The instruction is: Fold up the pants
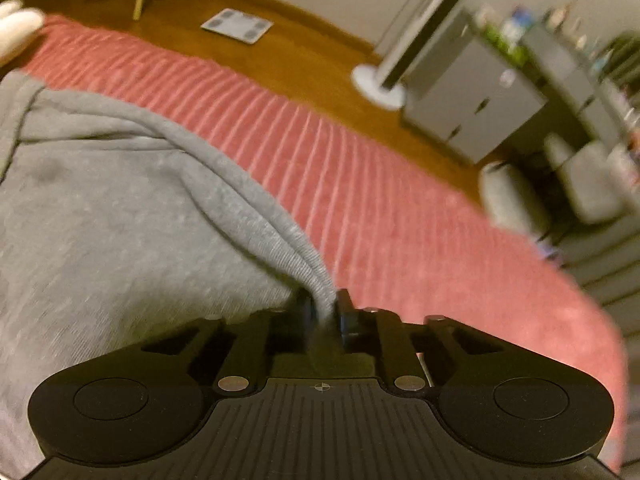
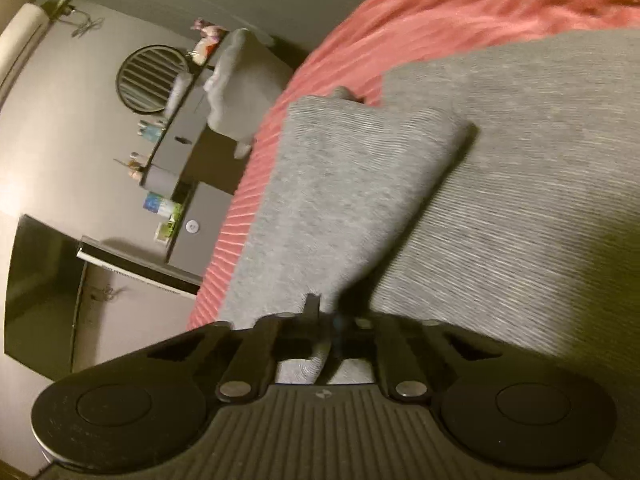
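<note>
Grey knit pants (image 1: 120, 208) lie spread on a red ribbed bedspread (image 1: 360, 184). In the left wrist view my left gripper (image 1: 323, 304) is shut on a raised ridge of the pants' edge, and the cloth runs up from the pinch in a fold toward the upper left. In the right wrist view my right gripper (image 2: 326, 312) is shut on a lifted flap of the grey pants (image 2: 344, 184). That flap stands above the flat part of the garment (image 2: 540, 184), near the side of the red bedspread (image 2: 440, 12).
Past the bed's edge is a wooden floor (image 1: 304, 36) with a bathroom scale (image 1: 237, 25), a white lamp base (image 1: 378, 86) and a grey cabinet (image 1: 476, 108). A round fan (image 2: 153, 78) and cluttered shelves (image 2: 176, 148) stand off the bed's side. Something white (image 1: 18, 26) sits at the bedspread's far corner.
</note>
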Tool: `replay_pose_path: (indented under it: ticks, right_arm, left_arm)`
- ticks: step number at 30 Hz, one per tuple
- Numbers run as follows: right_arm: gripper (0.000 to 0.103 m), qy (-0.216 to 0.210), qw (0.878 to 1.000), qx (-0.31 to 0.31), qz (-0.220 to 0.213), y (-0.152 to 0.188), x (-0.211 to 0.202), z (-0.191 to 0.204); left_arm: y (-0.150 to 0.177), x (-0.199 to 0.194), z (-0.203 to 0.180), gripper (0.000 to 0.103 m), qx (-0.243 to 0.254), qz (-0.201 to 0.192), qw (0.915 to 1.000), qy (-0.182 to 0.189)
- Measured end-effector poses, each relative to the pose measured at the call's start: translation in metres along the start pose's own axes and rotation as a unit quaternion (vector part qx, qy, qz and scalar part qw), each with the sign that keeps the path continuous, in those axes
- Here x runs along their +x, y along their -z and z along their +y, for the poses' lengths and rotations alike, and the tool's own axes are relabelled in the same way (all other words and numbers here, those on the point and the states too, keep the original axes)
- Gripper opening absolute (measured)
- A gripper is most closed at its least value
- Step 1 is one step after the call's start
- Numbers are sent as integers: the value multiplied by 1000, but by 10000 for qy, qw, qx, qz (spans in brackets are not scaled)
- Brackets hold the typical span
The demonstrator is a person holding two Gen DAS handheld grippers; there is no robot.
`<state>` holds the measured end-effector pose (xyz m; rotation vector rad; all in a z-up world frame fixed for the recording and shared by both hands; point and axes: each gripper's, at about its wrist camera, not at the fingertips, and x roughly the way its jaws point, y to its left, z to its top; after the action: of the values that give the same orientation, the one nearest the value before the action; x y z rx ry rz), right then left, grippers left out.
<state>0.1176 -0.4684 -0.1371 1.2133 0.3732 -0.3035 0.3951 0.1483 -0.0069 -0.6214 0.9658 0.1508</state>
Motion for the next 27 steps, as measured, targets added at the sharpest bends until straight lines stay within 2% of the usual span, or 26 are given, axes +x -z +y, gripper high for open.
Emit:
replay_pose_path:
  ticks: [2, 4, 6, 8, 10, 12, 14, 16, 18, 20, 22, 23, 25, 27]
  right_arm:
    - [5, -60, 10000, -15, -14, -3, -10, 4]
    - [5, -271, 9995, -95, -119, -7, -30, 13]
    - [4, -416, 9983, -271, -293, -10, -56, 22]
    - [4, -521, 9961, -490, -520, -13, -87, 27]
    - [4, -572, 9957, -503, -529, -16, -114, 21]
    - [5, -427, 9971, -427, -462, -14, -132, 10]
    - [5, -117, 9976, -588, -348, -7, -138, 0]
    - [6, 206, 9983, -527, -139, -3, -132, -13]
    - [10, 444, 9984, -332, -117, -1, -126, -23]
    - [12, 415, 9987, -255, -134, 2, -125, -29]
    - [24, 360, 9991, -187, -83, 5, -121, -33]
    - [33, 335, 9993, -157, -52, 6, -118, -32]
    - [34, 357, 9991, -234, -32, 8, -113, -31]
    - [34, 363, 9986, -390, -24, 8, -109, -28]
  left_arm:
    - [8, -41, 16, 11, -255, -386, 9974, 551]
    - [26, -89, 24, 8, -136, -870, 9921, 898]
    - [60, -144, 32, 2, 103, -1491, 9814, 1208]
    - [102, -195, 51, 2, 183, -1988, 9704, 1359]
    - [141, -220, 76, 2, -29, -2004, 9712, 1285]
    - [174, -221, 102, 2, -130, -1742, 9780, 1144]
    - [191, -209, 118, 5, -128, -1353, 9878, 766]
    - [190, -199, 128, 17, -277, -1067, 9903, 851]
    - [180, -195, 125, 70, -271, -1144, 9885, 947]
    - [162, -193, 114, 87, -241, -1395, 9858, 906]
    - [140, -184, 100, 88, -162, -1402, 9860, 885]
    - [125, -178, 92, 88, -173, -1423, 9865, 787]
    - [96, -158, 74, 91, -17, -1206, 9898, 760]
    - [72, -134, 59, 91, -22, -954, 9939, 556]
